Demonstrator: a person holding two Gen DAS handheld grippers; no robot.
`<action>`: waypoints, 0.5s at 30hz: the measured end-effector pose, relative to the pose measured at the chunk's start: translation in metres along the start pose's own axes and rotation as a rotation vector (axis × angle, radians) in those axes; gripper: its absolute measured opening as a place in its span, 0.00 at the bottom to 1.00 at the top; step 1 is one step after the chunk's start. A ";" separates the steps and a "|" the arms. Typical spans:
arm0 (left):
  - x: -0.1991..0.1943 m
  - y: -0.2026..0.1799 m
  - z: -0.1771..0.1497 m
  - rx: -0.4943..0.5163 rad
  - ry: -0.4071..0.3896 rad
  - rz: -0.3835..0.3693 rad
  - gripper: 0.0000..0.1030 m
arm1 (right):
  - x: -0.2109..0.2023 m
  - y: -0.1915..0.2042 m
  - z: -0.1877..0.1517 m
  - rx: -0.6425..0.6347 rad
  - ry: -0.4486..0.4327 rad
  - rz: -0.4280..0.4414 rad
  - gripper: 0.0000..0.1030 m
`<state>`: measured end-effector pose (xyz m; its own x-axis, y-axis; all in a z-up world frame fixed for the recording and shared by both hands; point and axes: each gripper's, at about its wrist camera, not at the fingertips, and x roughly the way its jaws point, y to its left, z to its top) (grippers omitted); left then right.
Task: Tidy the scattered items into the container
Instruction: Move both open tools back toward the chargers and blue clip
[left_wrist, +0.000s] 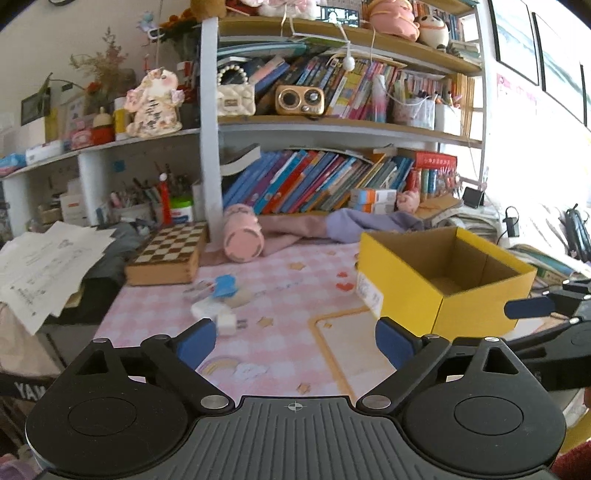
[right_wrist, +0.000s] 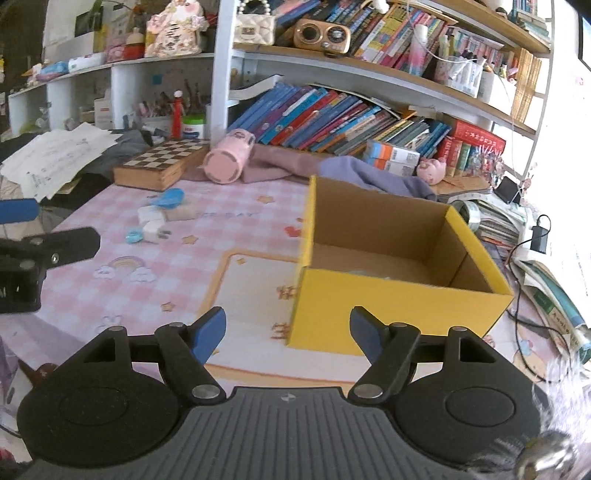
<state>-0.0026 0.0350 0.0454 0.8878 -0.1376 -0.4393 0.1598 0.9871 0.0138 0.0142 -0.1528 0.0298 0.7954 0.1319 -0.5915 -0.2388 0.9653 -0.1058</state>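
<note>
Yellow cardboard box (right_wrist: 391, 317), the container: sits open-topped on the right part of the table (right_wrist: 110, 295), which carries a pink checked mat. Brown inside; something pale lies flat on its floor, too little of it visible to identify.

Scattered items: a small cluster on the far left of the mat, well apart from the box. White charger plug (right_wrist: 153, 227) with prongs pointing right; a small round light-blue item (right_wrist: 133, 235) just to its left; a blue clip-like piece (right_wrist: 168, 198) resting on a flat pale block (right_wrist: 183, 211) behind them. The left wrist view is blurred here, so details stay uncertain.

Left hand-held gripper (left_wrist: 295, 341): open, blue pads wide apart, nothing between them. It hangs over the near mat, with the cluster just beyond its left finger and the box's near corner beyond its right one.

Right hand-held gripper (right_wrist: 287, 336): open, nothing between the pads; the box's near left corner stands just beyond the gap.

Background: a chessboard case (right_wrist: 162, 162) and a pink cylindrical item (right_wrist: 227, 160) lying on its side at the far edge of the mat, purple cloth (right_wrist: 369, 173) behind the box, bookshelves (right_wrist: 332, 122) along the far wall, loose papers (right_wrist: 55, 158) at the far left.
</note>
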 end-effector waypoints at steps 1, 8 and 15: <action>-0.003 0.002 -0.003 0.006 0.006 0.004 0.93 | 0.000 0.005 -0.002 -0.002 0.007 0.010 0.72; -0.014 0.020 -0.020 0.015 0.091 0.023 0.93 | 0.000 0.034 -0.006 -0.018 0.041 0.077 0.73; -0.018 0.038 -0.028 0.000 0.134 0.070 0.93 | 0.007 0.053 -0.001 -0.044 0.054 0.120 0.73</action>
<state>-0.0247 0.0776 0.0289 0.8315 -0.0558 -0.5527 0.0994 0.9938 0.0492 0.0064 -0.1007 0.0190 0.7286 0.2323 -0.6443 -0.3556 0.9323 -0.0660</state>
